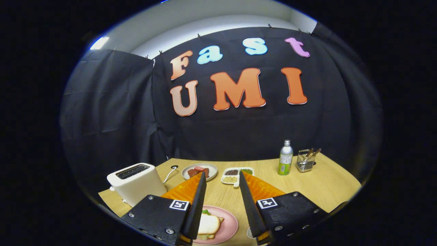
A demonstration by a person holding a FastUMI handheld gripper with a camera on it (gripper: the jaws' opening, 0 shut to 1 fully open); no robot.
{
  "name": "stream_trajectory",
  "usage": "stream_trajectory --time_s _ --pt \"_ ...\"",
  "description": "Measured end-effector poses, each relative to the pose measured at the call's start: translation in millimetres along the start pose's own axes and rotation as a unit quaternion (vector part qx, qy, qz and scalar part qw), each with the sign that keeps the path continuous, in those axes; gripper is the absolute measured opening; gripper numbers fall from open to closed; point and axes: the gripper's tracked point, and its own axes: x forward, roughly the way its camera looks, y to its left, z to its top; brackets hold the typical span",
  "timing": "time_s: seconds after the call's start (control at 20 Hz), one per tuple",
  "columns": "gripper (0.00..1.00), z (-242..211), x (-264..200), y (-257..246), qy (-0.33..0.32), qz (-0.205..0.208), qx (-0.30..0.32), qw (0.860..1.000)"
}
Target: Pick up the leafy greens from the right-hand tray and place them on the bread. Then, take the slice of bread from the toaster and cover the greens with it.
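Observation:
My gripper (222, 173) is open, lifted above the wooden table (307, 184), with nothing between its fingers. Below and between the fingers lies a pink plate (233, 225) carrying a stack of bread (209, 224). A bit of leafy green (206, 212) peeks out at the stack's far edge. The white toaster (136, 182) stands to the left of the left finger, and its slots look dark. Beyond the fingertips lies a white divided tray (225, 175) holding dark beans, pale beans and something green.
A grey plate (212, 168) with reddish meat slices lies left of the divided tray. A green-labelled bottle (285, 158) and a wire basket (305, 160) with utensils stand at the far right. The toaster's cable (169, 173) runs behind it.

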Motion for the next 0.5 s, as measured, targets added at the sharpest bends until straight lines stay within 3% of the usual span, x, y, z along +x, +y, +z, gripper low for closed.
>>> stream_trajectory --time_s 0.2,0.35,0.5 --pt "0.64 21.7 -11.1 -1.0 -0.052 -0.004 -0.014 0.999" --pt "0.80 27.6 -12.9 -0.8 -0.076 -0.003 -0.029 0.997" --pt "0.85 31.6 -14.2 2.6 -0.097 -0.004 -0.052 0.994"
